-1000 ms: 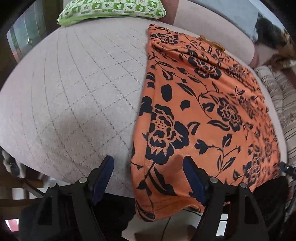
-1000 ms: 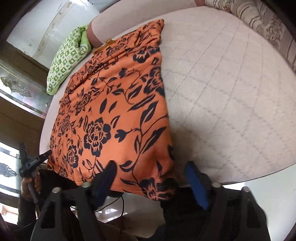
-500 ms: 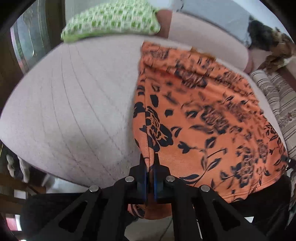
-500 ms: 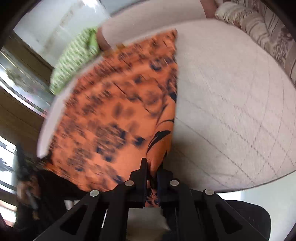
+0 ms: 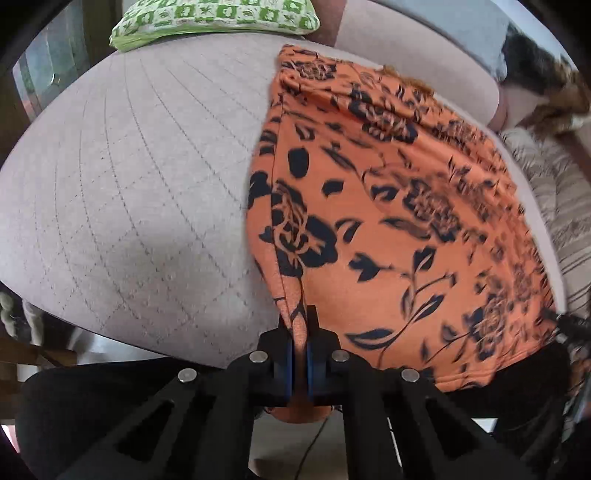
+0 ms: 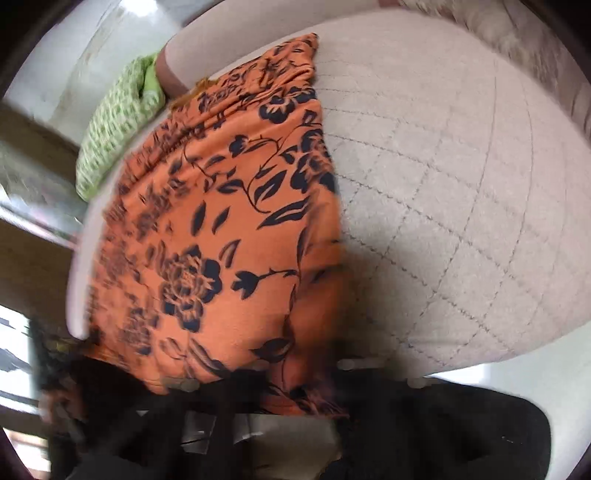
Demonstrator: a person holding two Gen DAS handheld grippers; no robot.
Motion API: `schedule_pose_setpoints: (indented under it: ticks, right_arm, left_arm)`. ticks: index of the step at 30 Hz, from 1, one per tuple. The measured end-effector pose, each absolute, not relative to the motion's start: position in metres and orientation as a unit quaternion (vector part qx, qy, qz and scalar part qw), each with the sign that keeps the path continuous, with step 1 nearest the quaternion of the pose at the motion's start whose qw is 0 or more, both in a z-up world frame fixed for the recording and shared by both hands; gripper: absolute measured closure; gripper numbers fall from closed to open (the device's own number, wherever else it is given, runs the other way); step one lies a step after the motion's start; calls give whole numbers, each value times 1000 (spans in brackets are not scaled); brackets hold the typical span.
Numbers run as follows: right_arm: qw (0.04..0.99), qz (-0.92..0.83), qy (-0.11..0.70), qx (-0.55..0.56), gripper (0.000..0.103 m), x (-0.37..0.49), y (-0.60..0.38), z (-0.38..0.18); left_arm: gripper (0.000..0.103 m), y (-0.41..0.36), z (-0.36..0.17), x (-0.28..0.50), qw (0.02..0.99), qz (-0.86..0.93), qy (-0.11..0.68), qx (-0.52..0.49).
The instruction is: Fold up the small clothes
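Note:
An orange garment with a black flower print (image 5: pixel 388 206) lies flat on a quilted beige mattress (image 5: pixel 129 192). My left gripper (image 5: pixel 299 332) is shut on the garment's near left corner and lifts it a little off the mattress. In the right wrist view the same garment (image 6: pixel 221 240) fills the left half. My right gripper (image 6: pixel 299 373) is badly blurred at the garment's near right corner; the cloth bunches up between its fingers, so it looks shut on it.
A green patterned pillow (image 5: pixel 214 18) lies at the far end of the mattress, also in the right wrist view (image 6: pixel 118 122). Striped bedding (image 5: pixel 554 206) lies along the right side. The mattress's near edge (image 5: pixel 110 325) drops to the floor.
Both grippers went from open at the garment's near hem to shut on its two near corners. They now pull the corners up, and the right wrist view blurs with motion.

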State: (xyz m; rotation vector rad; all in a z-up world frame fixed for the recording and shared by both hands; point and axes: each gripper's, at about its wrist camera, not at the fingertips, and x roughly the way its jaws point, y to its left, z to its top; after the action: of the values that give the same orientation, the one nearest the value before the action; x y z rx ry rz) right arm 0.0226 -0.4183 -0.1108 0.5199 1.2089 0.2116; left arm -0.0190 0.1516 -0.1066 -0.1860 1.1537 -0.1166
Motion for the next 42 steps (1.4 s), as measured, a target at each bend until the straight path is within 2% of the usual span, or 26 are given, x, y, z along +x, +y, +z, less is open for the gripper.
schedule_pose_setpoints:
  ticks: [4,11,16,20,21,22,23,24,25,26,29,34,37,42]
  right_arm:
    - [776,132,546,287,96,21,-433,-100]
    - [783,201,455,373,96,45,-452,-45]
    - [799,230,390,396,96,113,-458,14]
    - [819,219,357,393,95,183,-468,44]
    - [821,209,352,398,92,212,-471,44]
    - [818,198,351,410,92,232,-474,39]
    - [816,183,356,418,84,252,-475,31]
    - [825,151,374,397,59,280,-472,16]
    - [832,121,391,375,38,298,-468,0]
    - [836,90,406,358,21,307,-465,-14]
    - [837,52,430,335,21,304,-451,-48]
    - [848,57,431,304,21,238,-438,-52]
    - [829,47,440,342,21,194,-438,-64]
    - [792,36,448,413,21,176,-437,-92]
  left_arm:
    - [98,159,-84,-17,832,-98,527,-142]
    - [98,174,-11,16,854,-148,458,-197]
    - [98,175,41,85,879,-161,404,-196]
    - [96,177,50,162,890,-136,385,-205]
    - [95,175,43,186,894,-122,382,-201]
    - [86,172,33,206,897,-110,382,-191]
    - [77,168,17,231,898,-92,390,-180]
    - [46,165,-3,254,900,-58,399,-168]
    - [19,162,-23,273,899,-30,411,-148]
    - [20,163,-49,291,882,15,452,-133]
    - [21,182,-78,285,858,24,478,-187]
    - [20,205,-63,223,883,40,432,-180]
    - [20,205,-64,180,873,27,434,-219]
    - [20,173,-90,164,850,15,470,-236]
